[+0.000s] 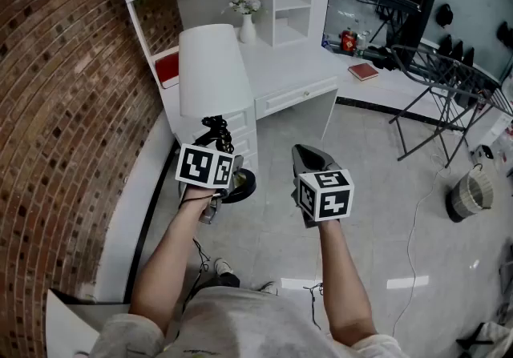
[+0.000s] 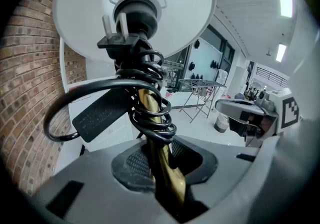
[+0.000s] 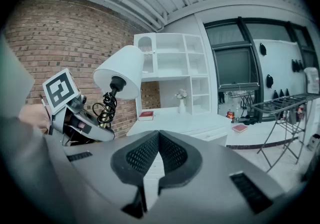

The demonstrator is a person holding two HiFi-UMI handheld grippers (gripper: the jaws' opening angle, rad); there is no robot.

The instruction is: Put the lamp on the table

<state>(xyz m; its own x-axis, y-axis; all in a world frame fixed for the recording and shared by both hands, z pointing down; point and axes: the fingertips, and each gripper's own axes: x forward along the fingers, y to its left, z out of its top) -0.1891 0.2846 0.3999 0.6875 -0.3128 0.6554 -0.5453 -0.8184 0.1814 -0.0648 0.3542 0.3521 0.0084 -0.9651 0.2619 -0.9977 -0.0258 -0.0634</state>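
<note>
The left gripper grasps the white-shaded brass lamp by its stem, upright for the white desk; the right gripper is clenched, empty.

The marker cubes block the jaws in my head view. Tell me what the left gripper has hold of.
Observer: The left gripper is shut on the lamp stem, just below the coiled cord.
Operator: Report the plug.
Observer: The plug sits up beside the bulb socket, under the shade, not dangling.
Operator: Now check the right gripper.
Observer: The right gripper is shut, with nothing between its jaws.
</note>
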